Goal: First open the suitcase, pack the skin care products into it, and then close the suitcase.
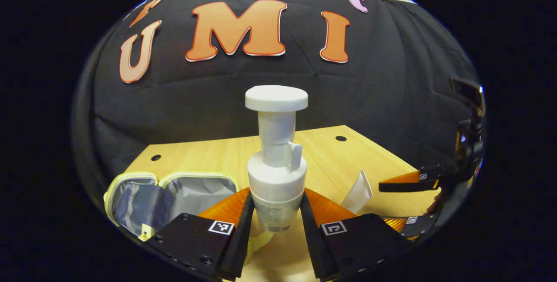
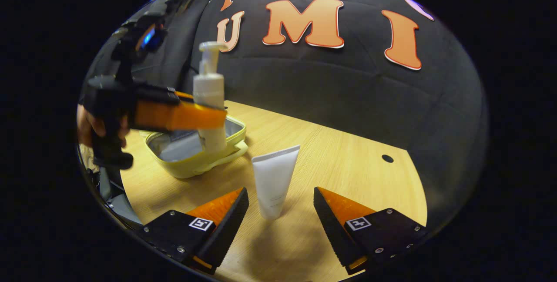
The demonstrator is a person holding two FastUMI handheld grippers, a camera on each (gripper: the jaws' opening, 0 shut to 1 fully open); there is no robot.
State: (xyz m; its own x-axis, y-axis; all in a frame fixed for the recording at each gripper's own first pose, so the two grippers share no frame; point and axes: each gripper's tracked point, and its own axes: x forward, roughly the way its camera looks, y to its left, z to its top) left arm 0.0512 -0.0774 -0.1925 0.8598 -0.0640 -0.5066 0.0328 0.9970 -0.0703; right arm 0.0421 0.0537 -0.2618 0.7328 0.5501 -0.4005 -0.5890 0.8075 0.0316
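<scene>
Pump bottle point(image 1: 276, 173) sits clamped upright in the left hand-held gripper point(image 1: 276, 229), above the open suitcase point(image 2: 196, 153) near the worktop's point(image 2: 348, 164) left edge. We advise lowering it gently inside. Right hand-held gripper point(image 2: 280, 212) stands apart around the tube point(image 2: 273, 182).

Pump bottle point(image 1: 276, 173) base hidden between gripper fingers; suitcase point(image 1: 143, 201) edge cut off.

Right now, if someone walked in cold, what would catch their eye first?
First, the white pump bottle, upright, clamped between the left gripper's fingers and held above the open yellow suitcase. Next, the white tube standing cap-down on the wooden table, between the right gripper's open fingers, which are not touching it.
</scene>
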